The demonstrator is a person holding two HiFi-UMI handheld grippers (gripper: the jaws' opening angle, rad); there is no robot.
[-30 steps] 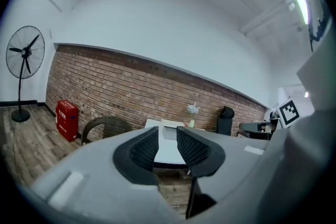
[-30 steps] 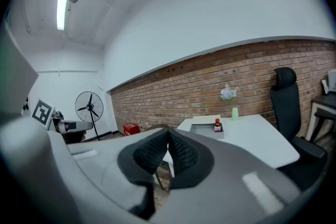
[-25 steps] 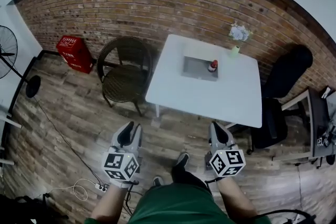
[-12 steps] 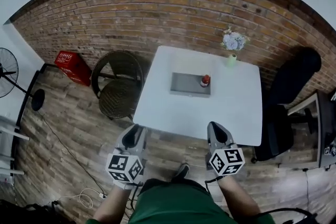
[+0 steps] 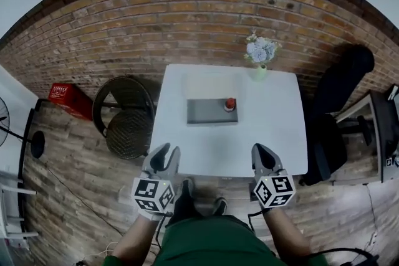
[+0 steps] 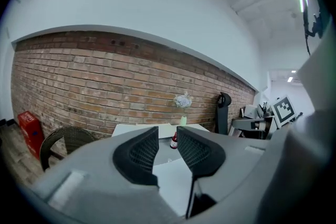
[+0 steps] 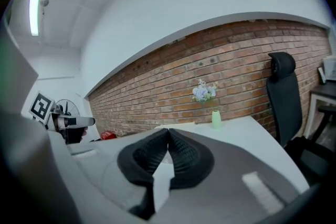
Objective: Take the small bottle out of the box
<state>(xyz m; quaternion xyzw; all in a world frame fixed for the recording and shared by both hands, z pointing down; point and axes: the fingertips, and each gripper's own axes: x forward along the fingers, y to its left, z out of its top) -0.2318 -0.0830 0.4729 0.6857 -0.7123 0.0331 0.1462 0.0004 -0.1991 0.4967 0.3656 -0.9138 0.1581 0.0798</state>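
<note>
Left claw (image 5: 163, 154) slightly apart, right claw (image 5: 262, 154) closed, both empty; small bottle (image 5: 230, 103) upright in grey box (image 5: 202, 113), flower vase (image 5: 260, 70) behind.

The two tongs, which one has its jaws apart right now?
The left grey tongs: its black ribbed jaws stand apart, holding nothing. The right grey tongs has its jaws pressed together at the tips.

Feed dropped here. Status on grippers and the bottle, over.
Left hand-held gripper open, empty; right hand-held gripper shut, empty; both near the table edge. Small bottle upright in the box, right end. Nothing in the way.
</note>
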